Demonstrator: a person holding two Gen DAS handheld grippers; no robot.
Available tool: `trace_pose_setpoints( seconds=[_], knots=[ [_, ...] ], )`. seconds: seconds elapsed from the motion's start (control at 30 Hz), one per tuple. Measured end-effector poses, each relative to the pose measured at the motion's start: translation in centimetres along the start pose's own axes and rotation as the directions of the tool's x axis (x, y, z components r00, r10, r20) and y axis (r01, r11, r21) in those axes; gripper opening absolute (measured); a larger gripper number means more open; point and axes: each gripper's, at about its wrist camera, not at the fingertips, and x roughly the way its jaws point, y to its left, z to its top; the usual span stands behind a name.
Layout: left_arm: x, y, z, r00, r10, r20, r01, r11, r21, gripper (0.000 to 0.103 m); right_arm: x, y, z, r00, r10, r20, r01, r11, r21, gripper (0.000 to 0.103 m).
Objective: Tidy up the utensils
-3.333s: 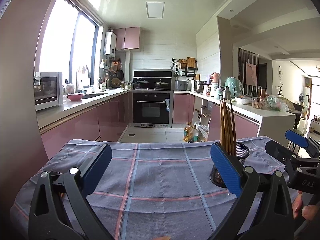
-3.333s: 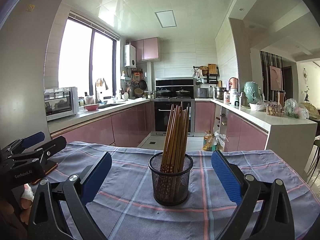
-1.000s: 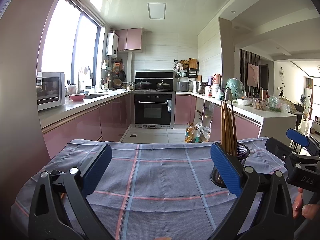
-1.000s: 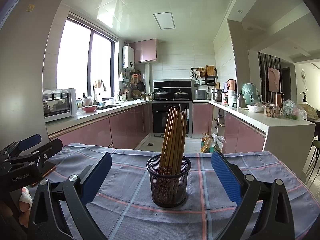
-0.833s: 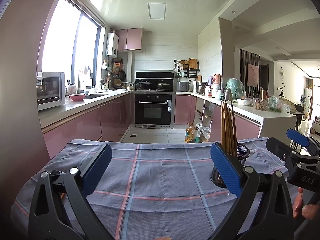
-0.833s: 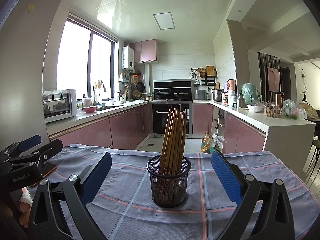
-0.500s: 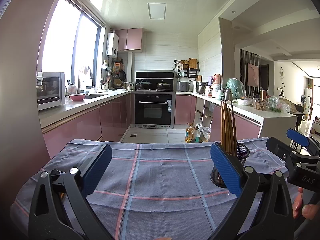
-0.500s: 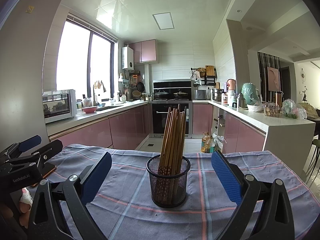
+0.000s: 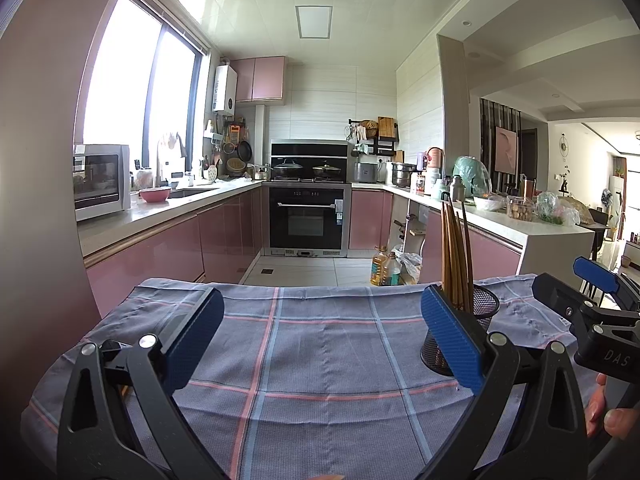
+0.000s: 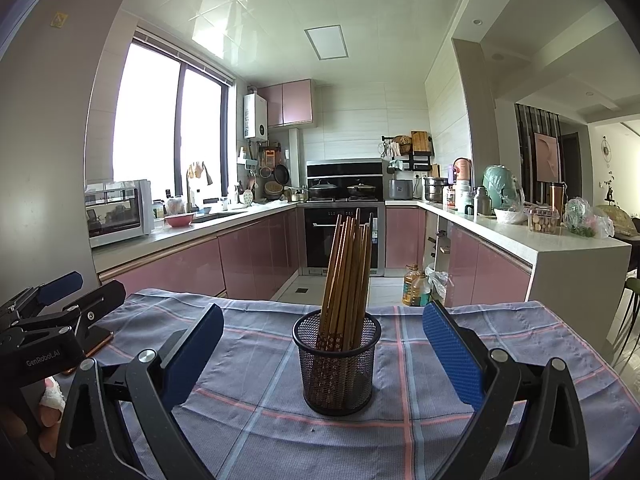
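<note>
Looking at risks: going item by item, starting with the utensils
chopsticks (image 10: 347, 276): bundle standing in the cup, all leaning right, tops fanned a bit; grab one and the neighbours probably drag along or spill
cup (image 10: 337, 364): black mesh, sits mid-table on the cloth, straight ahead of the right gripper and just beyond its tips; looks light, so I'd guess a sideways pull on the sticks tips it over
right gripper (image 10: 323, 354): pads spread wide, nothing in them; the cup lines up with the gap, so coming in low risks bumping it
left gripper (image 9: 322, 338): also wide and empty, over bare cloth, cup off to its right; could steady the cup, but a hard squeeze may dent the mesh
cloth (image 9: 320, 344): plaid, loose on the table, rumpled at the far right edge; snag it and the cup slides with it
phone-like slab (image 10: 94, 338): near left edge under the left gripper, can't tell exactly what it is
</note>
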Motion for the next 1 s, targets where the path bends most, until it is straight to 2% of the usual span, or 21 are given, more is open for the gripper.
trace_pose_setpoints(
  seconds=[1.0],
  knots=[
    [0.04,-0.06,0.01,1.000,0.001,0.002,-0.001,1.000,0.001,0.097,0.06,0.14,0.16,1.000,0.000,0.008,0.000,1.000,0.003,0.097]
  ],
)
